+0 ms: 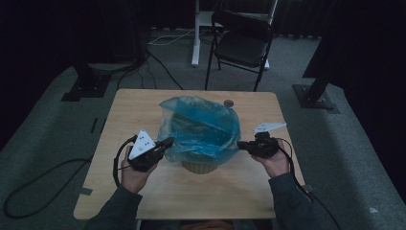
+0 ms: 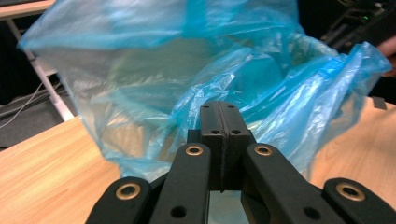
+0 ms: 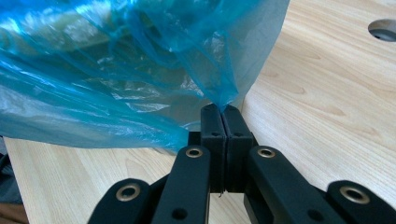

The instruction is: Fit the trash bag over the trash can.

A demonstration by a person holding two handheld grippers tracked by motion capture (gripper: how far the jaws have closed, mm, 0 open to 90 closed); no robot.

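Observation:
A thin blue plastic bag point(image 1: 198, 125) lines a small tan bin point(image 1: 200, 166) standing at the middle of the wooden table point(image 1: 124, 115). The bag's rim is spread wide above the bin. My left gripper point(image 1: 167, 143) sits at the bag's left side, with its jaws shut on the film point(image 2: 261, 112). My right gripper point(image 1: 241, 144) is at the bag's right side, and its closed jaws pinch a corner of the film point(image 3: 224, 88). In both gripper views the two black jaws are pressed together, with my left gripper point(image 2: 219, 108) and my right gripper point(image 3: 220, 110) each meeting the plastic at the tips.
A round hole point(image 1: 229, 102) pierces the table behind the bag, also seen as the hole point(image 3: 384, 29) in the right gripper view. A black folding chair point(image 1: 242, 43) and a white desk leg point(image 1: 196, 33) stand beyond the table. Cables point(image 1: 38, 179) lie on the floor at left.

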